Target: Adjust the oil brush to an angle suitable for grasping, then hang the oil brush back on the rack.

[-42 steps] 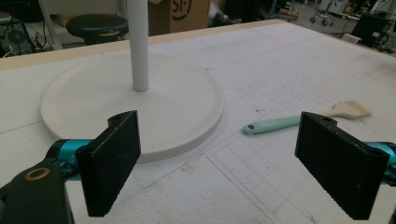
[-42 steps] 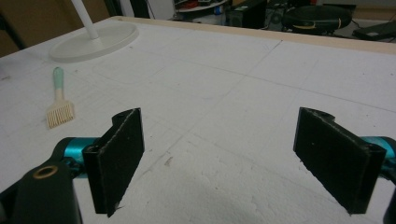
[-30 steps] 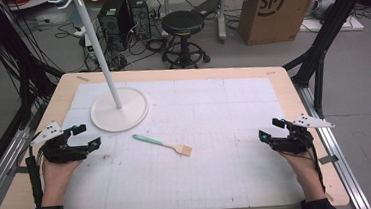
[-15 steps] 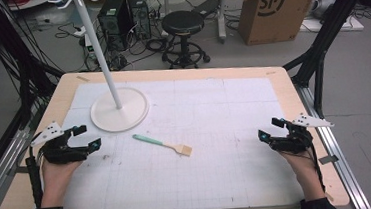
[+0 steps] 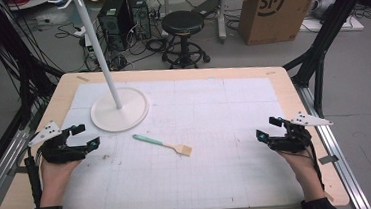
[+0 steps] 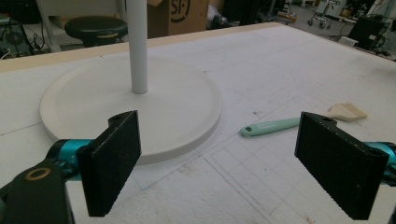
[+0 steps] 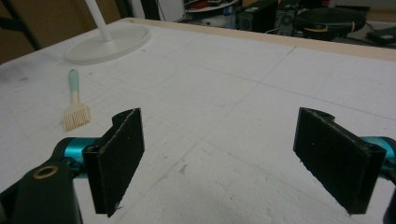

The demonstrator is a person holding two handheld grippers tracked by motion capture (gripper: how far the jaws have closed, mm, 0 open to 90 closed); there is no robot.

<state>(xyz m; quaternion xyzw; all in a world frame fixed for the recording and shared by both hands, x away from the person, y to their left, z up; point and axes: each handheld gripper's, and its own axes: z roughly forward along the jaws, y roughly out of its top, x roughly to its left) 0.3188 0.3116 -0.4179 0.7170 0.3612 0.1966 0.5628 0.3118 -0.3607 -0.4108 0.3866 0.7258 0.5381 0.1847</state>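
Observation:
A small brush [image 5: 162,144] with a mint-green handle and pale bristles lies flat on the white mat, just in front of the white stand's round base [image 5: 119,111]. My left gripper [image 5: 85,136] rests at the mat's left edge, open and holding nothing; the base [image 6: 140,107] lies straight beyond its jaws, with the brush [image 6: 299,121] to the right. My right gripper [image 5: 268,128] sits near the right edge, open and holding nothing, with the brush [image 7: 75,105] far off to its left and the stand base [image 7: 108,43] beyond.
A white pole [image 5: 97,46] rises from the base to hooks at the top. The white gridded mat [image 5: 217,147] covers a wooden table [image 5: 282,84]. Behind the table stand a black stool [image 5: 182,27], a cardboard box [image 5: 278,4] and computer towers [image 5: 118,14].
The left gripper has shifted slightly to the right, toward the stand base. The right gripper and the brush have not moved.

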